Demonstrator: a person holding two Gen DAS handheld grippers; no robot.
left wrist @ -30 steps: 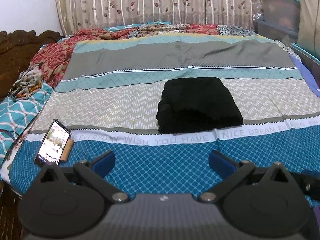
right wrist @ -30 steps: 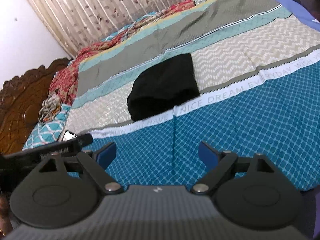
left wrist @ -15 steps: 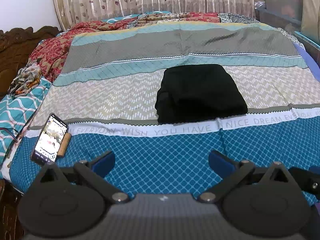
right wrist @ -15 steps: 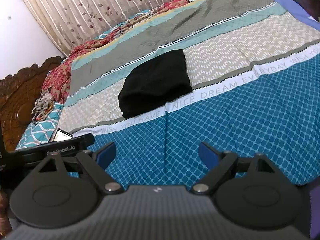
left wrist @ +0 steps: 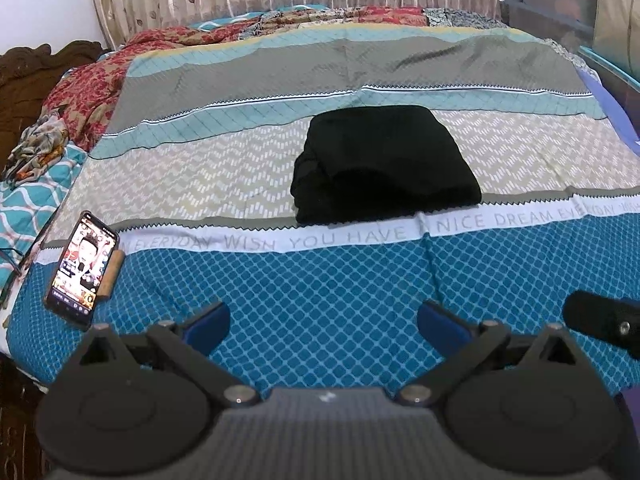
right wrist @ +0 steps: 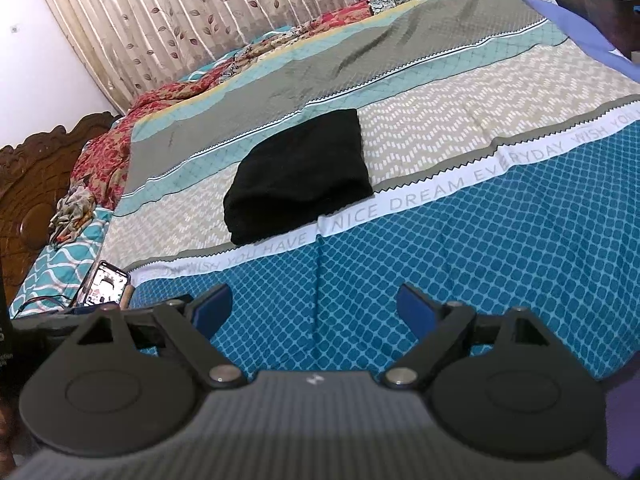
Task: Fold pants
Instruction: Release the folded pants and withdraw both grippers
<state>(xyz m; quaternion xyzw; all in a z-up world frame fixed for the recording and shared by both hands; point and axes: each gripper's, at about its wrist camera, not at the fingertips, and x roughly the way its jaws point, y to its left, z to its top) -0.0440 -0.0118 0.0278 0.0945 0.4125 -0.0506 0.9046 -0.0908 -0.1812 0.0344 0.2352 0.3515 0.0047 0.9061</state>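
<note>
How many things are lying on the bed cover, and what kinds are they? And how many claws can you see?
Folded black pants: 1
Phone: 1
Small brown roll beside the phone: 1
Claws, both open and empty: 2, left claw and right claw
Total: 5

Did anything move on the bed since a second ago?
Only the cameras shifted a little: both views slid slightly, and nothing was grabbed or dropped. The folded black pants stayed put on the bedspread, the phone too. The left hand-held gripper and right hand-held gripper stayed open.
</note>
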